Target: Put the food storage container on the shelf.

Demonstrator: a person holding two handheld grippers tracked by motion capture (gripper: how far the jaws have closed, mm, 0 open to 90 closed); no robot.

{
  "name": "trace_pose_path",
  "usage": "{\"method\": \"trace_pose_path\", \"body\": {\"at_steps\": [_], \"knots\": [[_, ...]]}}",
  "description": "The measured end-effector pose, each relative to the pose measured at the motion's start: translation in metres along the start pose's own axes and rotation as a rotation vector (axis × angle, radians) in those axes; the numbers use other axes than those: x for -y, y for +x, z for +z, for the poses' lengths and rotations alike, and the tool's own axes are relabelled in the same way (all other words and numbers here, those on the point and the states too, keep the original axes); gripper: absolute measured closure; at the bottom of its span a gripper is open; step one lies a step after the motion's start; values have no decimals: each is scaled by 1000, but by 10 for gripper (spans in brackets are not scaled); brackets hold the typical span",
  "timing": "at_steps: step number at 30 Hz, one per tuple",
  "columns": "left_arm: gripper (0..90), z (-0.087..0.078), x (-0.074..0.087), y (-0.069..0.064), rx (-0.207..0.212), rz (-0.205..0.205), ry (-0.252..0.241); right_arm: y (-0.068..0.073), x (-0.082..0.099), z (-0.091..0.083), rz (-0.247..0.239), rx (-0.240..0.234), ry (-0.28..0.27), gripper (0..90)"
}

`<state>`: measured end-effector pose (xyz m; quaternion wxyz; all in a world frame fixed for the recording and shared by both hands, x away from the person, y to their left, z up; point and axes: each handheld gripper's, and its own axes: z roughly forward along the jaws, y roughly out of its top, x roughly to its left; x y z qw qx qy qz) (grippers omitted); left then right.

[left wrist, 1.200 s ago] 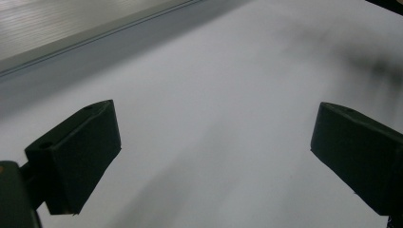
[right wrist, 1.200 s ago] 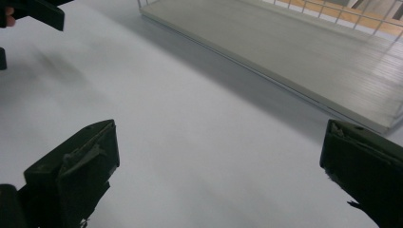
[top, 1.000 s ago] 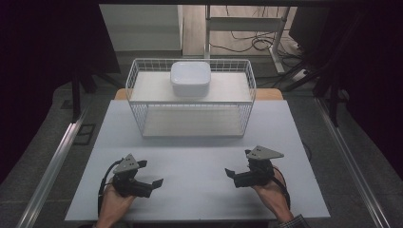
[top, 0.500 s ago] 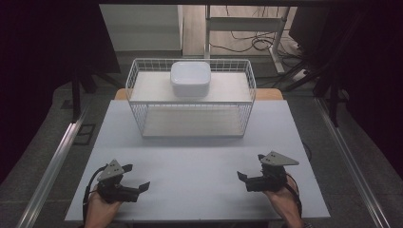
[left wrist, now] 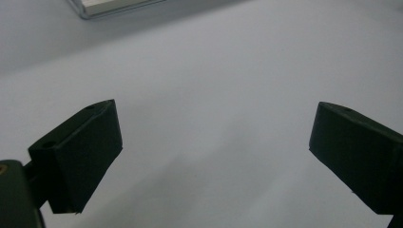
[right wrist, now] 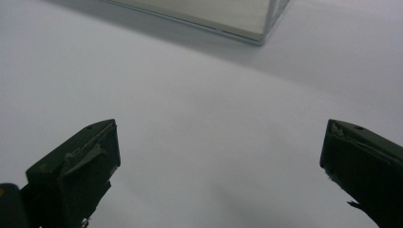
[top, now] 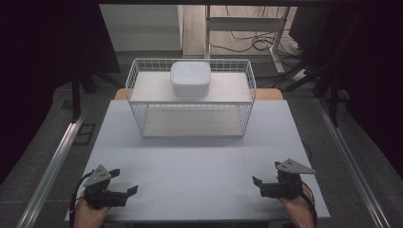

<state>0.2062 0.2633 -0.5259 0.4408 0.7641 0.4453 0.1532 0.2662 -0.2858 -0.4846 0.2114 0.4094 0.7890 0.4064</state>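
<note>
A white wire basket point(top: 191, 124) stands at the back middle of the white table point(top: 199, 161), and a white rounded bowl point(top: 190, 78) rests on its upper shelf. My left gripper point(top: 124, 189) lies low at the table's front left corner, open with nothing between its jaws. At the front right my right gripper point(top: 260, 184) is also open and holds nothing. In the left gripper view the gripper point(left wrist: 214, 156) has bare table between its wide-apart jaws. The right gripper view shows that gripper point(right wrist: 221, 166) the same way, with a corner of the basket's base point(right wrist: 228, 16) far ahead.
A metal rail point(top: 54, 166) runs along the table's left side and another rail point(top: 351, 166) along the right. Behind the basket stand a desk frame point(top: 247, 23) and loose cables point(top: 247, 45) on the floor. The table between grippers and basket is bare.
Both grippers have drawn back toward the front edge and spread outward, the left to the front left corner, the right to the front right. Basket and bowl have not moved.
</note>
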Motion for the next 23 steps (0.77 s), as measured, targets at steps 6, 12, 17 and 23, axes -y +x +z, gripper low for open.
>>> {"method": "trace_pose_path", "body": {"at_steps": [6,12,17,23], "knots": [[35,-2,6,5,-4,-24,12,-6,10,-6,18,28,22,0],[34,1,10,10,23,-71,35,-9,21,-8,28,48,62,0],[33,4,12,12,31,-86,64,-8,28,-7,25,50,115,0],[34,4,12,13,38,-102,61,-9,31,-8,29,59,124,0]]}}
